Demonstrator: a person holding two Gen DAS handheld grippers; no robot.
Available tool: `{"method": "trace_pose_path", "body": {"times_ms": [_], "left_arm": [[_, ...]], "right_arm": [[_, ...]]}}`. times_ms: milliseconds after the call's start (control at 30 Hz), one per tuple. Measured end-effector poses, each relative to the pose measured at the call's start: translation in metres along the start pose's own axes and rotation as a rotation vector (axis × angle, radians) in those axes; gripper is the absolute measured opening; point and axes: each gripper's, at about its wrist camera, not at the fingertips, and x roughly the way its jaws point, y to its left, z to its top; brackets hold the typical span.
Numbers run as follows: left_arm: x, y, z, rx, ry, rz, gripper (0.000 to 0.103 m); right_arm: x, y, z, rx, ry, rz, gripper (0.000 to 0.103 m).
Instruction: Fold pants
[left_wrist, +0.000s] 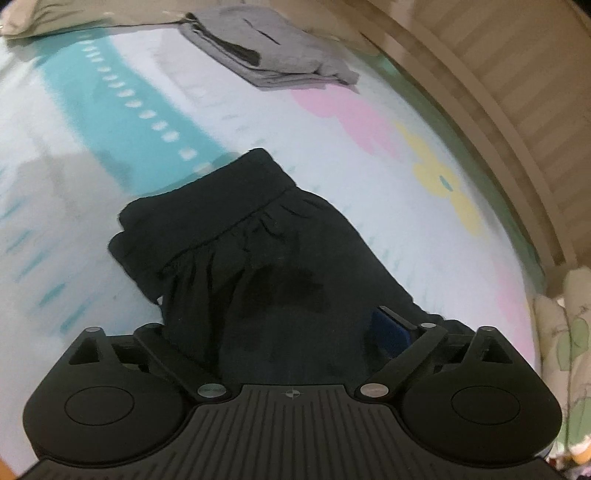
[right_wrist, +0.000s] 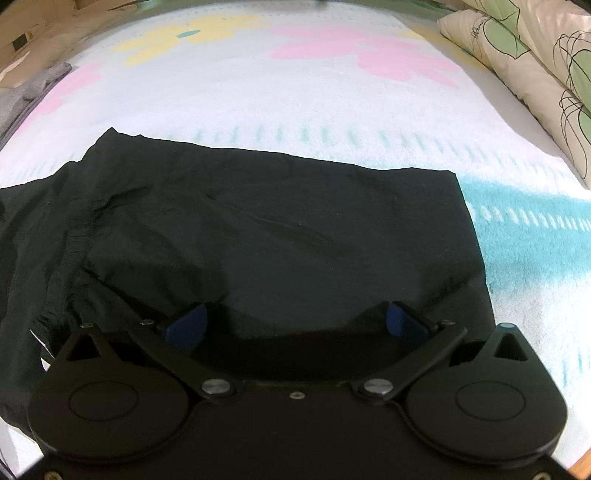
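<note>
Surface: bed with a white blanket (right_wrist: 295, 110) printed with pink and yellow flowers and a teal band; pillows (right_wrist: 535, 66) lie at one edge, a slatted wooden frame (left_wrist: 517, 92) runs along another
Pants: black pants (right_wrist: 277, 229) lie flat on the blanket, already doubled over into a compact rectangle; the gathered elastic waistband (left_wrist: 236, 214) shows at one end, and the far edge looks straight in the right wrist view
Other clothing: grey folded garment (left_wrist: 280, 55) rests well apart, near the far side of the bed
Left gripper: left gripper (left_wrist: 273, 325) hovers low over the pants with its jaws spread wide; dark cloth sits between them, but only one blue pad (left_wrist: 388, 332) is visible and no pinch can be made out
Right gripper: right gripper (right_wrist: 295, 325) points down at the pants with jaws wide apart, both blue pads (right_wrist: 188, 325) clear of each other, nothing clamped
Progress: at least one fold looks done; the bundle seems nearly finished
Left to do: probably one more fold or a smoothing of the wrinkles near the waistband, then setting it aside
</note>
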Motion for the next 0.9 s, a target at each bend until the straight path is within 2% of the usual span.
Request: {"method": "trace_pose_path", "body": {"times_ms": [100, 167, 200, 233, 267, 300, 333, 433, 533, 567, 700, 800, 900], "left_arm": [[-0.002, 0.007, 0.000, -0.066, -0.016, -0.022, 0.094], [-0.005, 0.011, 0.001, -0.106, -0.017, -0.026, 0.088], [-0.008, 0.011, 0.001, -0.121, -0.024, -0.014, 0.072], [-0.011, 0.011, 0.000, -0.126, -0.030, 0.006, 0.047], [-0.013, 0.009, -0.001, -0.124, -0.029, 0.036, 0.034], [-0.017, 0.006, -0.002, -0.112, -0.033, 0.078, 0.014], [-0.022, 0.002, -0.004, -0.095, -0.050, 0.091, 0.015], [-0.040, -0.015, -0.008, -0.021, -0.093, 0.047, 0.013], [-0.064, -0.051, -0.016, 0.156, -0.149, 0.026, 0.012], [-0.073, -0.065, -0.020, 0.217, -0.165, 0.003, 0.012], [-0.098, -0.110, -0.038, 0.350, -0.219, -0.102, 0.012], [-0.103, -0.141, -0.062, 0.460, -0.219, -0.164, 0.012], [-0.092, -0.169, -0.088, 0.561, -0.155, -0.223, 0.012]], "right_arm": [[0.000, 0.000, -0.001, -0.002, 0.000, 0.000, 0.103], [0.000, -0.001, 0.000, -0.002, 0.001, 0.001, 0.103], [0.000, -0.001, 0.000, -0.002, 0.001, 0.002, 0.103], [0.000, -0.001, 0.000, -0.002, 0.002, 0.002, 0.103], [0.000, -0.001, 0.000, -0.002, 0.002, 0.002, 0.103], [0.000, -0.001, 0.000, -0.002, 0.002, 0.002, 0.103], [0.000, -0.001, 0.000, -0.002, 0.004, 0.002, 0.103], [0.000, -0.001, 0.001, -0.003, 0.013, 0.006, 0.103], [0.001, -0.002, 0.003, -0.007, 0.026, 0.011, 0.103], [0.001, -0.002, 0.004, -0.009, 0.031, 0.013, 0.103], [0.002, -0.005, 0.013, -0.041, 0.084, 0.033, 0.103], [0.004, -0.011, 0.020, -0.055, 0.126, 0.066, 0.102], [0.005, -0.020, 0.020, -0.034, 0.126, 0.054, 0.103]]}}
